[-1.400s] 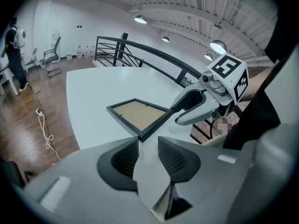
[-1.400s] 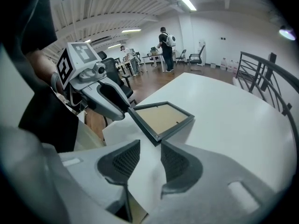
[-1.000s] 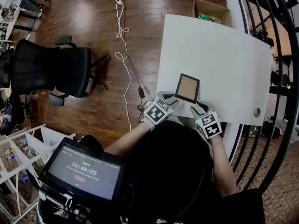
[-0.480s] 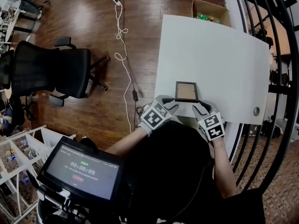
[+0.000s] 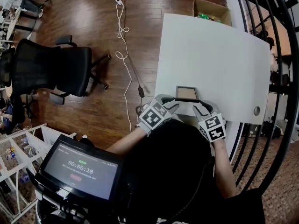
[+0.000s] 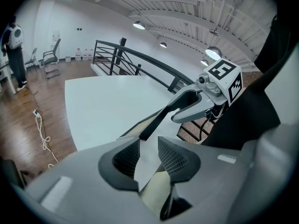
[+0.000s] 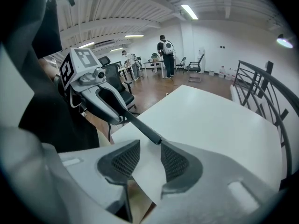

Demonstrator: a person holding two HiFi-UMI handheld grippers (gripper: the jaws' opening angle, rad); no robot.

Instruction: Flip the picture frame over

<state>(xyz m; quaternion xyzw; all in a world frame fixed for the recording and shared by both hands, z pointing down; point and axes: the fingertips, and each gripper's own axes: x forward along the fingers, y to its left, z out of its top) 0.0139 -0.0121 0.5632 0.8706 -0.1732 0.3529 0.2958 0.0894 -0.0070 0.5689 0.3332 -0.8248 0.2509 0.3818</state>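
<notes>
The picture frame (image 5: pixel 187 93), dark-edged with a brown board face, is tilted up off the white table (image 5: pixel 210 50) near its front edge. My left gripper (image 5: pixel 172 101) touches the frame's left end and my right gripper (image 5: pixel 202 107) its right end, so it hangs between them. In the left gripper view the frame's dark edge (image 6: pixel 154 122) runs from my left gripper (image 6: pixel 148 146) to the right gripper (image 6: pixel 187 108). In the right gripper view the edge (image 7: pixel 140 127) ends at the right gripper (image 7: pixel 150 155). Both pairs of jaws stand apart with only table showing between them.
A black office chair (image 5: pixel 51 69) and a white cable (image 5: pixel 124 45) are on the wood floor to the left. A cardboard box (image 5: pixel 212 10) sits behind the table. A black railing (image 5: pixel 275 55) runs along the right. A timer screen (image 5: pixel 84 169) is at lower left.
The frame has gone from lying flat with its brown face up to tilted steeply, looking much shorter. Both grippers have risen a little with it.
</notes>
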